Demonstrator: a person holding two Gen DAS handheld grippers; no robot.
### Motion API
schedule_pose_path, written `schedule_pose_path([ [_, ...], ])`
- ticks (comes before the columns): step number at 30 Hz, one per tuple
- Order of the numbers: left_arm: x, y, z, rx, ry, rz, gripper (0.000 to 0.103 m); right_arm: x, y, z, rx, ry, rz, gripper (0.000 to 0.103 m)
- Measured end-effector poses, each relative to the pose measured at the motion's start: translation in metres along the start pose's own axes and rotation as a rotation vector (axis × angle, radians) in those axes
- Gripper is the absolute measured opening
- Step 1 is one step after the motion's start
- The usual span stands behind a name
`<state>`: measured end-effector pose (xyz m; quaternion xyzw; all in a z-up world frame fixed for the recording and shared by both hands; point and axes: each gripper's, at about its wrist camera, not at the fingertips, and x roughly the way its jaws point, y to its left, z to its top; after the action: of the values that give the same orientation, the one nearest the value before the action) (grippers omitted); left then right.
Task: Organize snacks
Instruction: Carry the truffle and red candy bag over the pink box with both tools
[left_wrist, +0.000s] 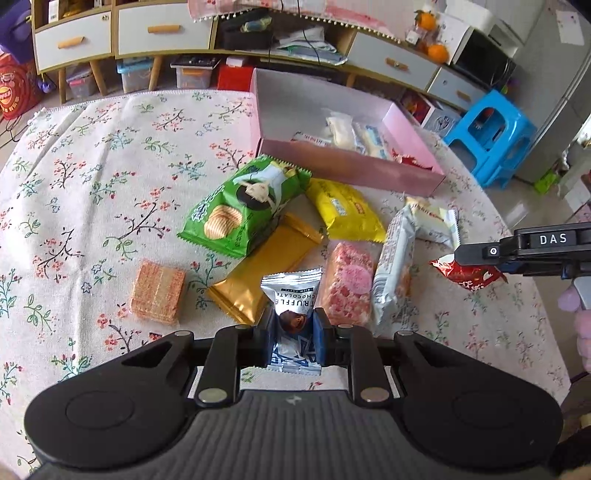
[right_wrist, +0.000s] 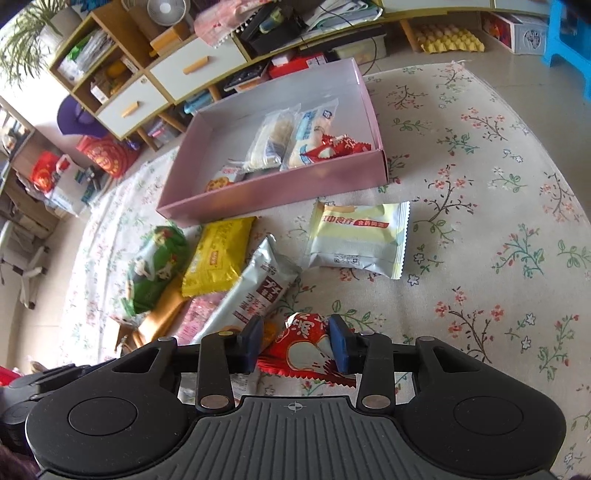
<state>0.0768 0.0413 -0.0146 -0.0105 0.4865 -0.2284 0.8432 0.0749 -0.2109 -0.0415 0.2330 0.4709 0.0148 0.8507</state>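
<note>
Between left claw (left_wrist: 291, 332) pads — silver truffle packet (left_wrist: 293, 295).

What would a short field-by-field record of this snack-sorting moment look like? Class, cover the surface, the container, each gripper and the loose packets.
surface: floral tablecloth
container: pink box, open, already holding several packets
left gripper: shut on silver truffle chocolate packet
right gripper: fingers either side of red candy packet; grip cannot be confirmed
loose near box: green chip bag, yellow packet, gold packet, pink packet, wafer block
</note>
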Motion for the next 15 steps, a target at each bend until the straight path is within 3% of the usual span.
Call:
schedule_pose_path([
  [15,0.0,-0.016,0.032,-0.059,-0.087,-0.008,0.019,-0.018,0.009,0.027,0.157,-0.072,0.17,0.037],
])
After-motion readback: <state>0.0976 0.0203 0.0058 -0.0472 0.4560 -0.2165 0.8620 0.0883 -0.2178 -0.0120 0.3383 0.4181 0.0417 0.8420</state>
